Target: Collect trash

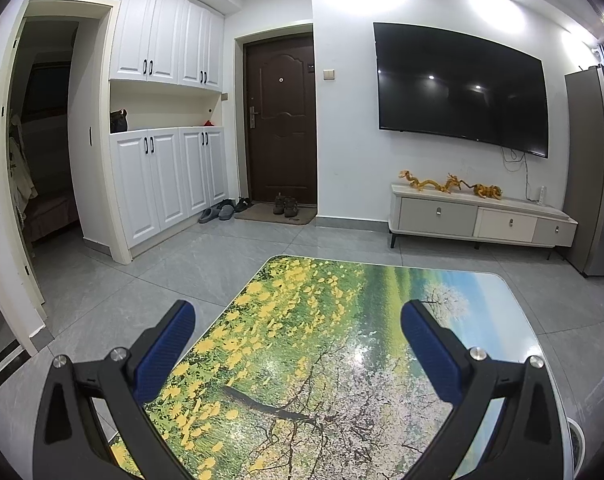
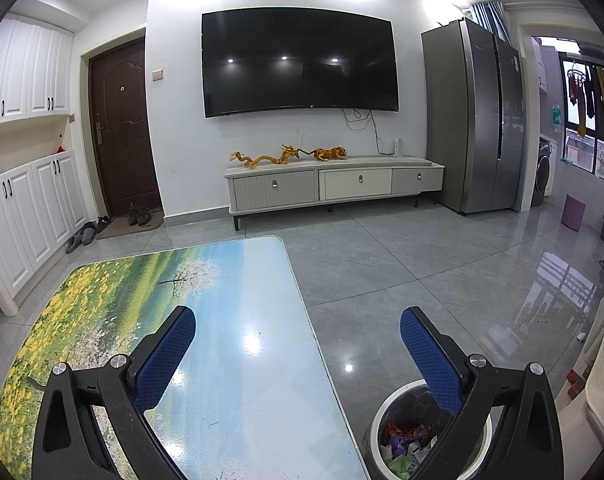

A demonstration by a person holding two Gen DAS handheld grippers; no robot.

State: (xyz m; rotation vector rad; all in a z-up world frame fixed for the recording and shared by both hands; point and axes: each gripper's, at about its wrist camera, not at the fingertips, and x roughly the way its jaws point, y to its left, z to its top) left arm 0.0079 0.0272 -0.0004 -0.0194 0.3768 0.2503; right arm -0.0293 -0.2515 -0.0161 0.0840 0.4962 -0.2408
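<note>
The left gripper (image 1: 298, 320) hangs over the table (image 1: 341, 360) with its blue pads spread wide and nothing between them. The right gripper (image 2: 298, 324) is likewise wide apart and holds nothing, straddling the table's right edge. Below its right finger a trash bin (image 2: 375, 420) stands on the floor just beside the table, with crumpled wrappers (image 2: 405, 438) inside. Farther off are a TV stand (image 2: 333, 184), a wall television (image 2: 300, 62), a fridge (image 2: 473, 116) and a dark door (image 2: 122, 128).
</note>
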